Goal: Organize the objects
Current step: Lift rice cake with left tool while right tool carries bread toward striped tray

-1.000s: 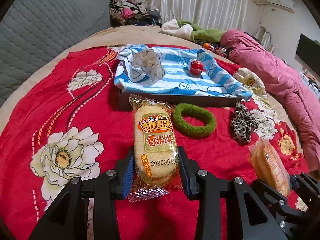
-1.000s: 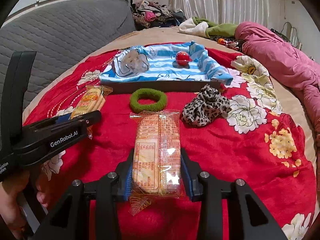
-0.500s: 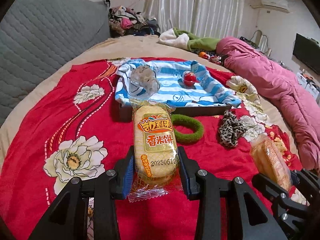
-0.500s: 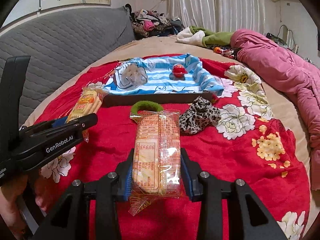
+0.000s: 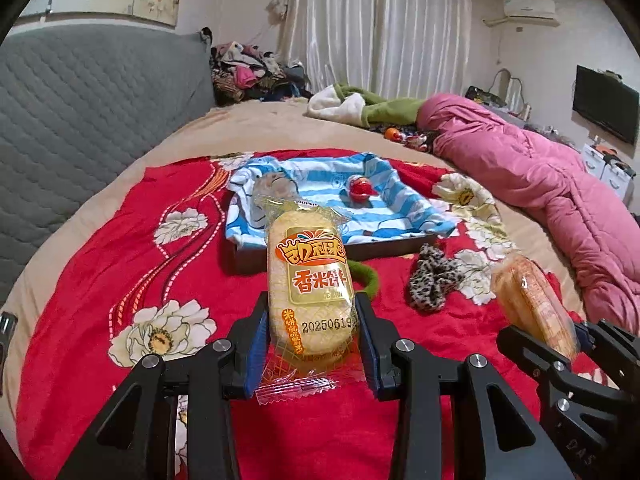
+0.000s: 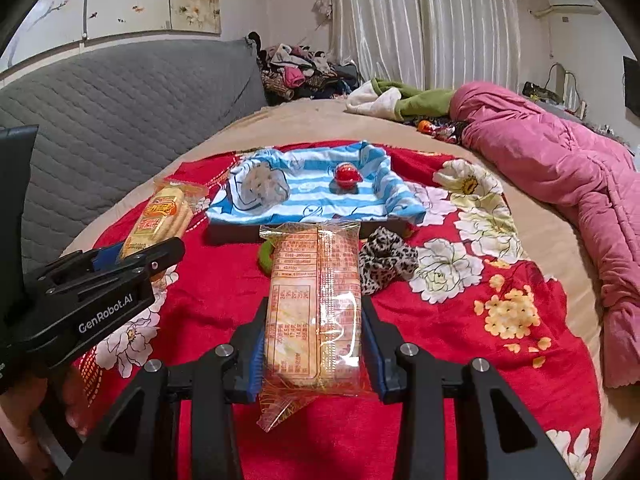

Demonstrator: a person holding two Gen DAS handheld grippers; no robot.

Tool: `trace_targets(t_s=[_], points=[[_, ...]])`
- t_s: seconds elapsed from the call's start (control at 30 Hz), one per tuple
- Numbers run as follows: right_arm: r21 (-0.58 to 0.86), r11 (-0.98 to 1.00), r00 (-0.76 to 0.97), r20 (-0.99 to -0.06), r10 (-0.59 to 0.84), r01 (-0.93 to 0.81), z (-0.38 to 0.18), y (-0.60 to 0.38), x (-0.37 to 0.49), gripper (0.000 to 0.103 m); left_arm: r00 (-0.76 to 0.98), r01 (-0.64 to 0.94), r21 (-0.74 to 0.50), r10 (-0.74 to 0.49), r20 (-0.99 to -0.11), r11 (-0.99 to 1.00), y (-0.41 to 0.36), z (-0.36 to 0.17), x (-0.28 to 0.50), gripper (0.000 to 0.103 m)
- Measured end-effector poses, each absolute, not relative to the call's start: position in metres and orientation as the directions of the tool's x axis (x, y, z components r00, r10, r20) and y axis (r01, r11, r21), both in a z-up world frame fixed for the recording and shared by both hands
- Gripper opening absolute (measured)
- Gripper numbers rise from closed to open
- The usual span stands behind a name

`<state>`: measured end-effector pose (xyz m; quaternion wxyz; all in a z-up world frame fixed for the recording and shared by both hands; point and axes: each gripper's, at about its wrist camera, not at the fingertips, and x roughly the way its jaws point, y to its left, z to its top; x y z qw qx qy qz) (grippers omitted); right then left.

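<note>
Over the red flowered blanket on the bed, both tools are carrying snacks. The left gripper has its jaws closed on a yellow plastic-wrapped rice cracker pack with a gold label, pinched at its lower half so the top stands up and forward; the right gripper has its jaws closed on a clear-wrapped rice cracker pack with its printed back showing, held the same way. Ahead of both lies the dark shallow tray lined with a blue-and-white striped cloth, and in it sit a small red ball-like toy and a pale fuzzy lump, which I take for a hair tie, though it is too blurred to be sure. On the blanket just in front of the tray lie a green fuzzy ring, mostly hidden behind the yellow pack, and a leopard-print fabric scrunchie. The step looks like carrying both packs to the tray. To do it well, I would bring each one over the near wall, keeping clear of the ring and scrunchie, lower it onto a bare patch of cloth beside the toy, and only then loosen the jaws, one side at a time, so the slippery wrappers do not slide out early.
</note>
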<state>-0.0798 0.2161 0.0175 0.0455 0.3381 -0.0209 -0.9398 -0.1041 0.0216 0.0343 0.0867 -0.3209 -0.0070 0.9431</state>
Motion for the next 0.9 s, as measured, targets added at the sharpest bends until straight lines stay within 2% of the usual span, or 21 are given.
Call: trace_targets(t_s=[0.47,0.9], points=[[0.062,-0.996,-0.81,-0.579,-0.092,0.069,0.046,0.236,-0.093,0.041,-0.803,-0.175,-0.066,0.181,-0.568,-0.982,0.036,0.051,-0.106,0.041],[0.065,-0.995,-0.81,-0.578,-0.097,0.073,0.051,0.246,-0.126,0.041,-0.81,-0.173,-0.057,0.175,-0.559,-0.983,0.047,0.059,-0.128,0.041]])
